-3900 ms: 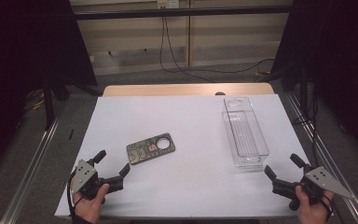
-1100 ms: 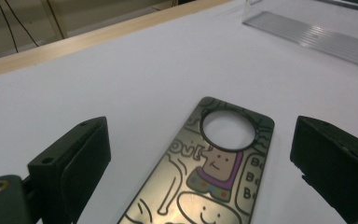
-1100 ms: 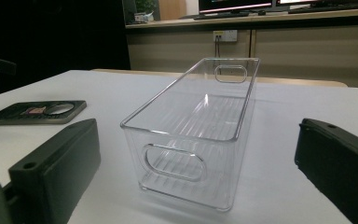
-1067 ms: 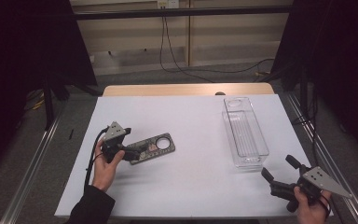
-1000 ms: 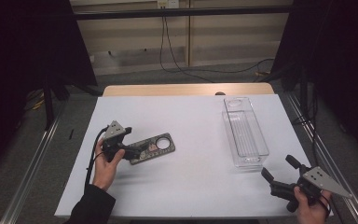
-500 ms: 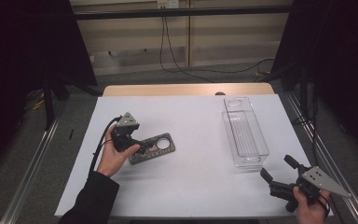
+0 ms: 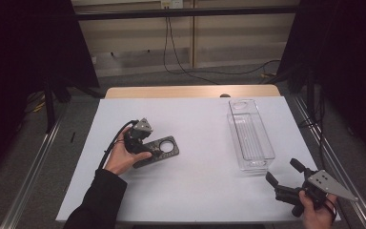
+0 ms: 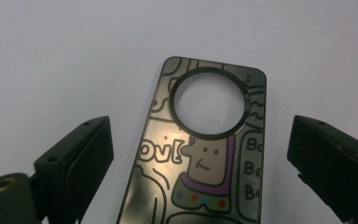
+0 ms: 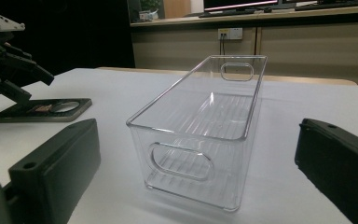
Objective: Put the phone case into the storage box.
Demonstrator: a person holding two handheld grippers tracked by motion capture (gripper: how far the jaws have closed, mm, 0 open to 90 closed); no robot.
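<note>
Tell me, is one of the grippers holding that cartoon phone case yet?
No, nothing is held. The left gripper hangs open with a jaw on each side of the phone case, not touching it. The right gripper is open too.

At about three o'clock on your white table stands a clear plastic bin, empty and upright, its long side running away from you, while black cables trail over the floor at twelve o'clock beyond the table's wooden far edge.
</note>
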